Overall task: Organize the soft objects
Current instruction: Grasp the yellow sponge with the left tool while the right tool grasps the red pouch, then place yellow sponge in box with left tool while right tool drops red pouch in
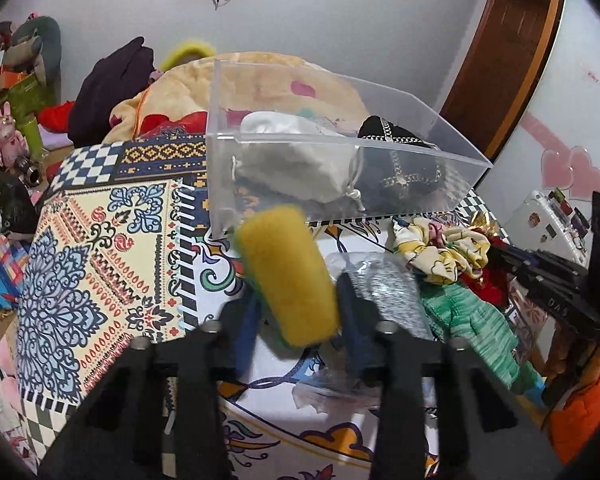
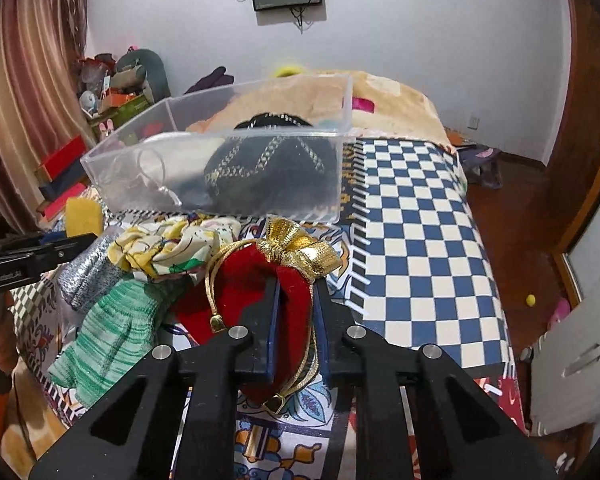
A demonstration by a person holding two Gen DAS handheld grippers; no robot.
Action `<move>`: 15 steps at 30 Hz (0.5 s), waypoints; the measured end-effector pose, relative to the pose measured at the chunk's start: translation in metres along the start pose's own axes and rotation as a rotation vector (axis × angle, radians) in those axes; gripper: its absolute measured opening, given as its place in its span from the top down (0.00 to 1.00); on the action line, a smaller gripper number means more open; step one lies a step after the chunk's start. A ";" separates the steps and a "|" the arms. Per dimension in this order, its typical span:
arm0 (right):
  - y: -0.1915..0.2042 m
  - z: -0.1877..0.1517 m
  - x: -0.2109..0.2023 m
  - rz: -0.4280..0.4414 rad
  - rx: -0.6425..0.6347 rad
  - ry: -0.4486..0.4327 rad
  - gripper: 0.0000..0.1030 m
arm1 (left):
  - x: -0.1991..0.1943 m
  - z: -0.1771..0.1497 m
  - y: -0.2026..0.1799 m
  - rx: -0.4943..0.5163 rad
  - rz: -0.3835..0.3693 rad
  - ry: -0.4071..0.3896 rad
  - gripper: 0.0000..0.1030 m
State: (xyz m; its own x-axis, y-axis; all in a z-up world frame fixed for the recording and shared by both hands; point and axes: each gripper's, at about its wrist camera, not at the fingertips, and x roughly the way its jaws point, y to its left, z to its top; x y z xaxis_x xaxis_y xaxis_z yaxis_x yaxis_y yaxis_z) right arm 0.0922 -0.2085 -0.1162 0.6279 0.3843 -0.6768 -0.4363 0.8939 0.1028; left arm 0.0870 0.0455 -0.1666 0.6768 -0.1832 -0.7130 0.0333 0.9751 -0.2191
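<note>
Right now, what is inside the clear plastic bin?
The clear plastic bin holds a white drawstring pouch on one side and a black pouch with gold chain trim beside it. Whatever lies beneath them is covered.

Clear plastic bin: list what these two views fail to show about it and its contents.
- Clear plastic bin: in both views its frosted walls blur what lies inside.
- White drawstring pouch: right wrist view shows only its cord behind the glare.
- Black chain-trimmed item: its underside is hidden in both views.
- Bin floor: covered by those items.
</note>
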 end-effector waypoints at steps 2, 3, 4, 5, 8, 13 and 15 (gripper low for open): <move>0.000 0.003 -0.003 -0.002 0.002 -0.013 0.88 | -0.005 0.000 -0.003 0.015 0.024 -0.024 0.71; -0.001 0.004 -0.007 -0.008 0.003 -0.025 0.88 | -0.009 -0.001 -0.006 0.025 0.032 -0.038 0.71; -0.002 0.006 -0.008 -0.012 0.003 -0.031 0.88 | -0.012 -0.001 -0.007 0.031 0.036 -0.047 0.71; -0.002 0.007 -0.012 -0.018 0.002 -0.041 0.88 | -0.016 0.000 -0.009 0.039 0.041 -0.061 0.71; -0.004 0.011 -0.022 -0.033 0.000 -0.069 0.88 | -0.028 0.003 -0.013 0.050 0.048 -0.091 0.71; -0.003 0.021 -0.039 -0.053 -0.001 -0.126 0.88 | -0.046 0.013 -0.015 0.056 0.056 -0.144 0.71; -0.003 0.027 -0.046 -0.053 0.000 -0.153 0.88 | -0.052 0.019 -0.015 0.059 0.060 -0.164 0.71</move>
State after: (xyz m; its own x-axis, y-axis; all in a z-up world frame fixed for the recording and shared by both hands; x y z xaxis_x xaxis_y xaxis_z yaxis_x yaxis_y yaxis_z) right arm 0.0823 -0.2228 -0.0658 0.7409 0.3668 -0.5627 -0.3998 0.9140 0.0693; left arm 0.0654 0.0425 -0.1133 0.7895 -0.1067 -0.6045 0.0291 0.9902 -0.1367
